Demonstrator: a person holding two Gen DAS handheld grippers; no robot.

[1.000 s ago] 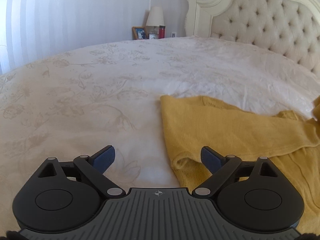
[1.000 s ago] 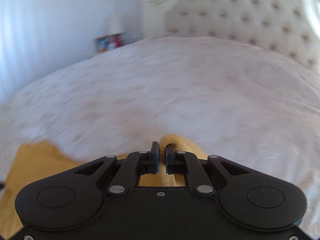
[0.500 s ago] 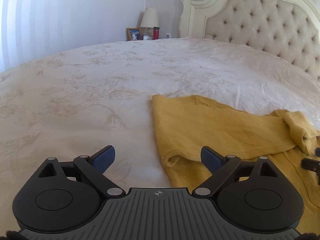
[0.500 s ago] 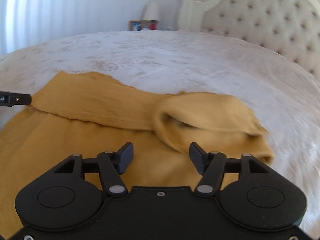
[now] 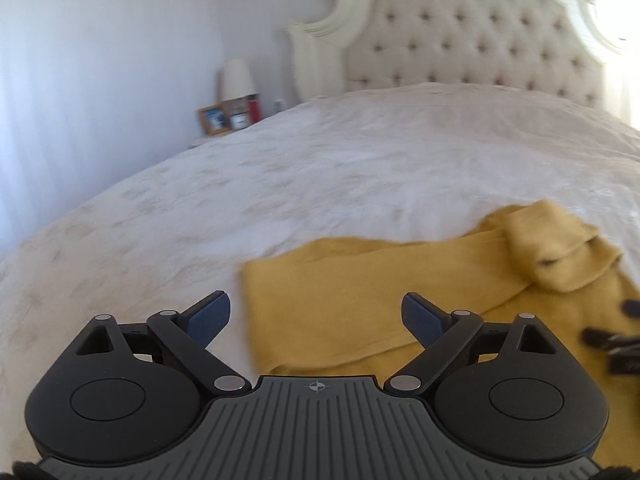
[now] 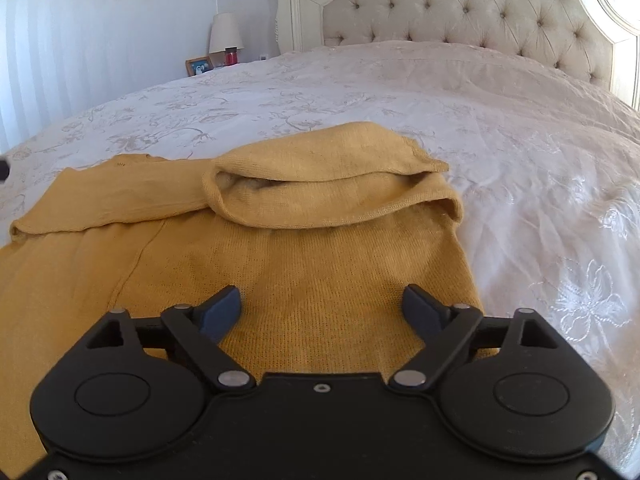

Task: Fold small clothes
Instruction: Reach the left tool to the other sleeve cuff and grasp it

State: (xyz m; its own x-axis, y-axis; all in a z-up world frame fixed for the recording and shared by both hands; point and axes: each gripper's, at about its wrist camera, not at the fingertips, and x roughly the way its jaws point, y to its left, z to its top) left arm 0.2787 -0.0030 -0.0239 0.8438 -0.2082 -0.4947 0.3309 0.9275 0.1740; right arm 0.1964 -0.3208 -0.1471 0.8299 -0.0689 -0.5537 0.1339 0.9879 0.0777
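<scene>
Yellow sweater (image 6: 280, 264) lies flat on the bedspread (image 6: 500, 120), centre-left of the right wrist frame, sleeve folded across its top. Right gripper (image 6: 322, 310) jaws opening, wide apart over the knit, gripping nothing. Left gripper (image 5: 318, 314) open and empty, at the sweater's left edge.

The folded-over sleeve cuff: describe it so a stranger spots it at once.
Start at the tufted headboard and come down the white floral bedspread to the mustard knit sweater. The sleeve cuff lies across its top edge, the only open-mouthed tube on otherwise flat fabric.
</scene>
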